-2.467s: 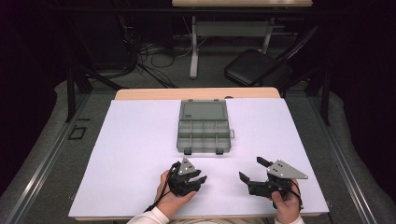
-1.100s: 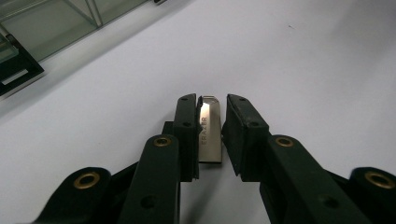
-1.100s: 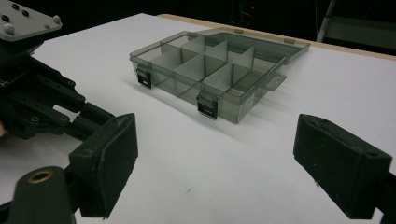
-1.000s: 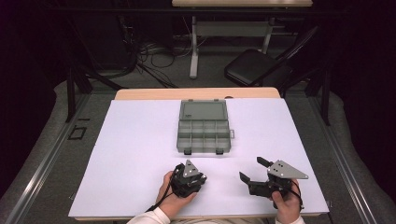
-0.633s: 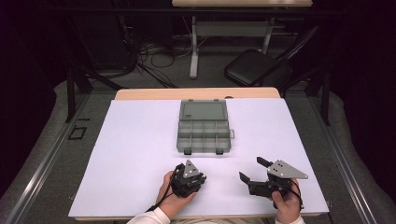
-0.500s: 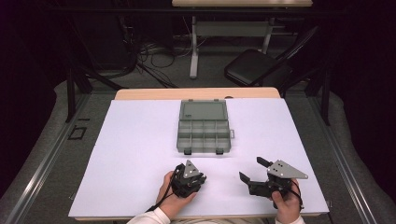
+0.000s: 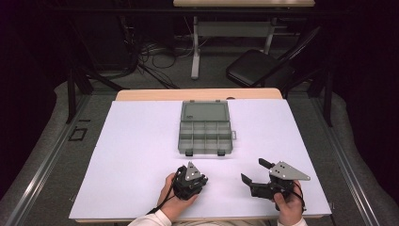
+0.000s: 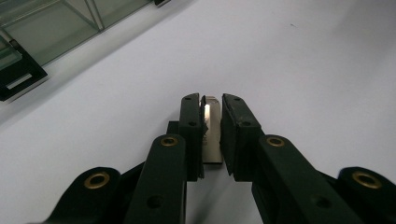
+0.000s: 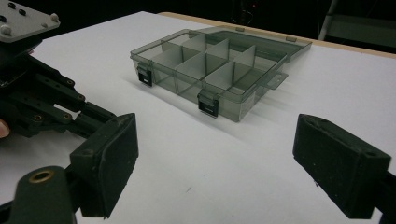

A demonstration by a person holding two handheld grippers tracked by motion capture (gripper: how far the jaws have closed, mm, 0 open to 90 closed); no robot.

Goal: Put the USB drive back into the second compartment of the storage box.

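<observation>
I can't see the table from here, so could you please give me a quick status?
Left gripper shut on small metal piece. Right gripper open, empty. Compartment box open, path clear.

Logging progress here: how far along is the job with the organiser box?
Done: the organiser box lies open, its compartments looking empty. In hand: the left claw has just closed on a small metal piece at the white table. Left: carrying the piece to a compartment; the right claw waits open.

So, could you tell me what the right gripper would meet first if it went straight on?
Probably the open grey box: the right gripper points across bare white table at its latched front. Depth is hard to judge.
</observation>
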